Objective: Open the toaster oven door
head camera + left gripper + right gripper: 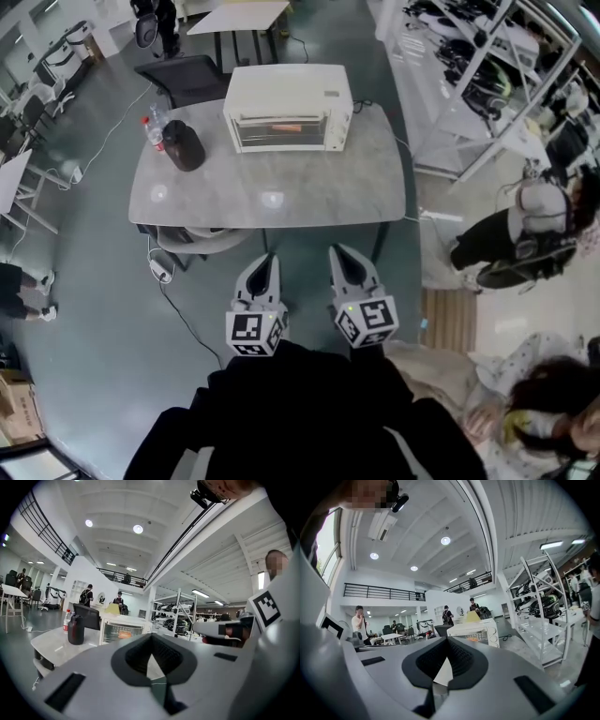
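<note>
The white toaster oven (pixel 288 108) stands at the far edge of a grey table (pixel 281 192), its glass door closed and something orange visible inside. Both grippers hang in the air in front of the table's near edge, well short of the oven. My left gripper (pixel 265 265) and right gripper (pixel 339 258) each have their jaws together, holding nothing. From the left gripper (pixel 151 640), the toaster oven (pixel 123 629) shows far ahead. It also shows beyond the right gripper (pixel 447 642), as the toaster oven (pixel 476 631) with its knobs on the right.
A dark jar (pixel 183 145) and a water bottle (pixel 150 129) stand on the table's left end. A chair (pixel 202 239) is tucked under the near left side and another chair (pixel 183 75) stands behind. White shelving (pixel 487 84) and a crouching person (pixel 520 234) are at the right.
</note>
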### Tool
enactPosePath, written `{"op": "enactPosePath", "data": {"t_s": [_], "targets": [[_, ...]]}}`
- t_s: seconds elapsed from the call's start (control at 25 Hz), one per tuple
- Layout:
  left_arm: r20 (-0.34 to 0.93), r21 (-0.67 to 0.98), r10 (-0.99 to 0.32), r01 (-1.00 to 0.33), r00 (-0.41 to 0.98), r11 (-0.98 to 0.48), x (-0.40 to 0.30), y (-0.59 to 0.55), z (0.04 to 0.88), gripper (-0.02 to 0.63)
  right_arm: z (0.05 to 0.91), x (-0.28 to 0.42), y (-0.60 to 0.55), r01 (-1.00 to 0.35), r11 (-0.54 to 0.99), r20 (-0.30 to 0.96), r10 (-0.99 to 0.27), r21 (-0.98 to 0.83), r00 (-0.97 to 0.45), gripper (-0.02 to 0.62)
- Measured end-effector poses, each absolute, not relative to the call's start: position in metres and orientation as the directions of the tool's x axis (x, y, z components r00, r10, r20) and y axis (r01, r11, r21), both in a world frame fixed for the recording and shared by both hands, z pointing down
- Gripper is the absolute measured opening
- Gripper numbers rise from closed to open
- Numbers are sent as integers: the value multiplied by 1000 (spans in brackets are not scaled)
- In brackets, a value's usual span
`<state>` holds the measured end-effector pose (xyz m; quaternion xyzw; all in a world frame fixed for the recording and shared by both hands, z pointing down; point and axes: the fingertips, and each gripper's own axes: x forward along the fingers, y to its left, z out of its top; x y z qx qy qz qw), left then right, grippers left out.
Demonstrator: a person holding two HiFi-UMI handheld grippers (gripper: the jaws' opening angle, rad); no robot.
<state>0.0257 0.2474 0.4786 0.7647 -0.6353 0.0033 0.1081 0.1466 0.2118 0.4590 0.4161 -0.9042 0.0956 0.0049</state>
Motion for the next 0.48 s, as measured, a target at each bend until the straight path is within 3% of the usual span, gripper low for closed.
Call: {"op": "enactPosePath", "data": {"t_s": [0.48], "targets": [[152, 154, -949, -955, 275, -252, -60, 85, 448, 3, 428, 60, 64, -799, 573, 91, -800, -181, -593, 3]]}}
